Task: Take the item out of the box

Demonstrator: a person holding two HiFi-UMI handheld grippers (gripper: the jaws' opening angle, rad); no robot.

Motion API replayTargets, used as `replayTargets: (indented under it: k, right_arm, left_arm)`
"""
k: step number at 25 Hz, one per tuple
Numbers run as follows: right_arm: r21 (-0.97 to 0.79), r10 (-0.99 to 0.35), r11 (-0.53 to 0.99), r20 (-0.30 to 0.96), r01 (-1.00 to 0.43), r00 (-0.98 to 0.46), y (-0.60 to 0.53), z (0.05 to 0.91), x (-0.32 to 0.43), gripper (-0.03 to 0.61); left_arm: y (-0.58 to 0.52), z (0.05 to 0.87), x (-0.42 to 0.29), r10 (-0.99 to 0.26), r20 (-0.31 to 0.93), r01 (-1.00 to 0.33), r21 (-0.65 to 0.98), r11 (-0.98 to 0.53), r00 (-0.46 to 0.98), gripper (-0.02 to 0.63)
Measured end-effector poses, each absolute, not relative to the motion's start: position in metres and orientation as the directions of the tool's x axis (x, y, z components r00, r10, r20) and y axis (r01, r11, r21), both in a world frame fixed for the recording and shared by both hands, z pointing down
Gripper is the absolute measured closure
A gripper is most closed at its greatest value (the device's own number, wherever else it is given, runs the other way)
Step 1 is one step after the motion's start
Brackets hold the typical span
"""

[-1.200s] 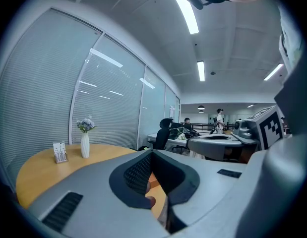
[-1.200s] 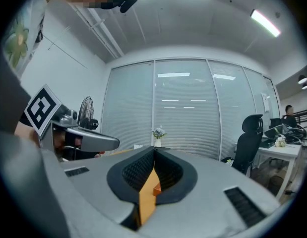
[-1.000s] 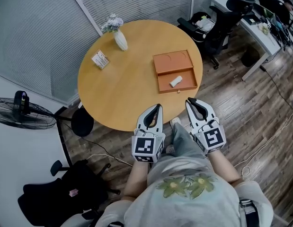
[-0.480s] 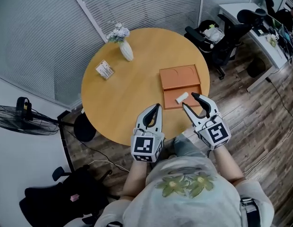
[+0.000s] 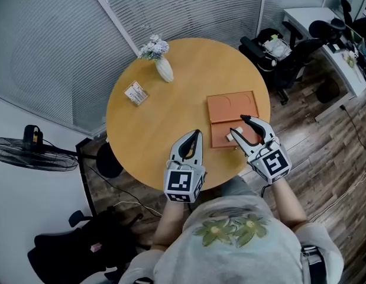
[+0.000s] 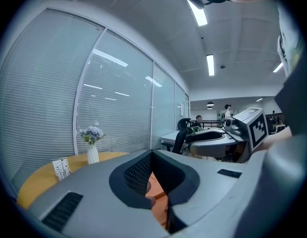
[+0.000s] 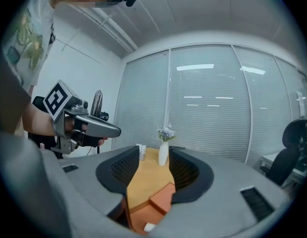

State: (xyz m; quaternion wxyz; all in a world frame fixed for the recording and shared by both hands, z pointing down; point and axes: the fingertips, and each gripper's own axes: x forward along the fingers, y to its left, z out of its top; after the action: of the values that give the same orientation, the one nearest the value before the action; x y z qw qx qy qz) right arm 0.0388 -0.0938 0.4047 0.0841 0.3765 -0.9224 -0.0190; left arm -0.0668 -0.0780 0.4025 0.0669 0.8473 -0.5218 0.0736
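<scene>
An orange box [image 5: 227, 112] lies open on the round wooden table [image 5: 165, 129], right of centre, its lid flat on the far side. A small white item [image 5: 229, 138] rests in the near tray, partly hidden by my right gripper [image 5: 237, 125]. That gripper hangs over the tray's near edge, jaws open wide, nothing between the pads. In the right gripper view the box [image 7: 160, 202] and the white item [image 7: 149, 227] show low between the open jaws of the right gripper [image 7: 155, 153]. My left gripper [image 5: 197, 134] hovers by the table's near edge, left of the box, shut and empty.
A white vase of flowers [image 5: 164, 70] and a small card stand [image 5: 136, 92] are on the table's far left. Office chairs [image 5: 276, 51] and a desk stand beyond the table at right. A floor fan [image 5: 35, 152] is at left, a black chair [image 5: 70, 250] at lower left.
My right gripper has moved forward from the table's edge to over the box's near tray, and its jaws have opened. The left gripper has stayed where it was.
</scene>
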Motion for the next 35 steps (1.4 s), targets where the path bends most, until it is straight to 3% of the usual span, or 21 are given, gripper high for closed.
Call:
replayTargets:
  k: [35]
  right_arm:
    - [0.029,-0.352,0.917,0.527,-0.397,-0.774,-0.137,0.537,0.026,0.383]
  left_arm:
    - [-0.137,0.465,-0.066,-0.842,0.325,-0.901,0.112,-0.418,0.431,0.611]
